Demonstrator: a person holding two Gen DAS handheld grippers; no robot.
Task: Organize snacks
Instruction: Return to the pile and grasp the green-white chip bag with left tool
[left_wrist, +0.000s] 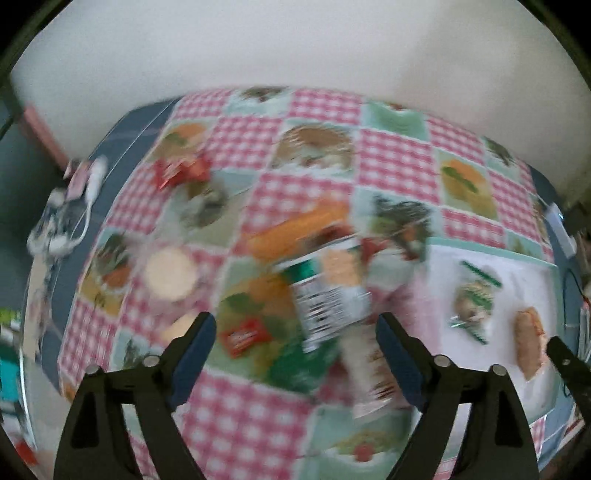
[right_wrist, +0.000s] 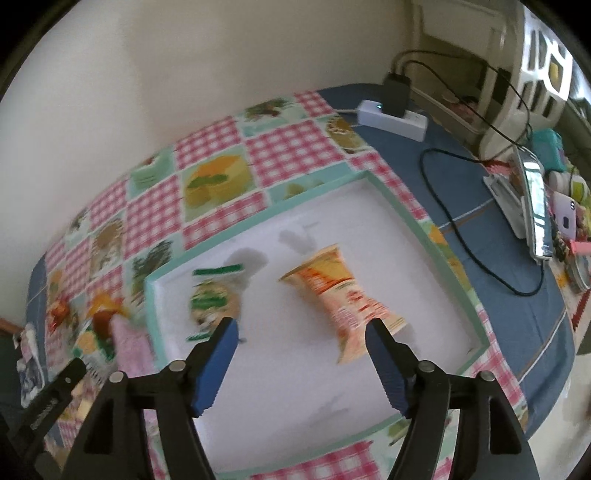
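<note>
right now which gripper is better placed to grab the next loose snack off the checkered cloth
Left. The open left gripper hangs right over the green-and-white labelled packet on the cloth, while the open right gripper faces the white tray.

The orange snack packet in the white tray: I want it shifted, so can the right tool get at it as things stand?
Probably yes. The right tool is open, empty and above the white tray; the orange snack packet lies uncovered ahead, apart from the green packet.

Inside the white tray (right_wrist: 369, 236), bare floor lies between the green packet (right_wrist: 212, 299) and the orange packet (right_wrist: 343, 299), and nearer the claw. On the tabletop (left_wrist: 395, 155), scattered snacks crowd the middle; the far checked cloth is bare.
</note>
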